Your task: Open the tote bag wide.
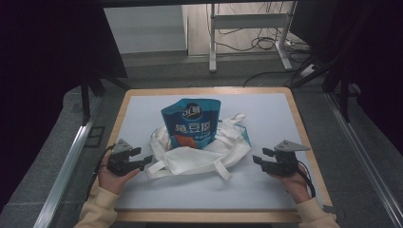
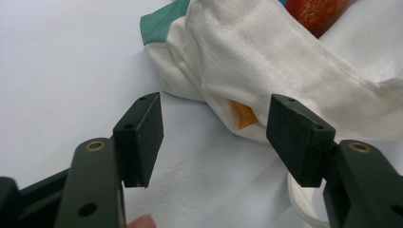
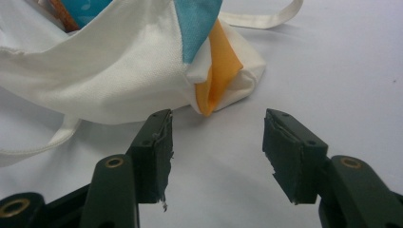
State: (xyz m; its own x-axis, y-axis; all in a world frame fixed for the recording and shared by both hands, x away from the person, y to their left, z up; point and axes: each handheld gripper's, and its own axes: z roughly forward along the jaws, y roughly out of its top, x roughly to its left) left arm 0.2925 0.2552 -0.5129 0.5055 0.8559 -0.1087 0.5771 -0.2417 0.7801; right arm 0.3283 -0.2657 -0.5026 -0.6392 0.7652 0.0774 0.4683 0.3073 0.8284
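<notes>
My two grippers black – left gripper, right gripper, white cloth bag with teal and orange patches, blue snack pouch with orange-red picture – white lettering, pale grey-white mat, light wood table edge

Wooden-edged table, pale mat; beyond, white desk frame, floor cables.

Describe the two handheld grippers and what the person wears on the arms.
Both the left gripper and the right gripper are black, each with two flat rectangular jaws, brass-coloured rivets at the jaw arms, a grey three-cornered plate on top and a black trailing cable. The right gripper's pads look frayed. The sleeves are cream-coloured.
</notes>
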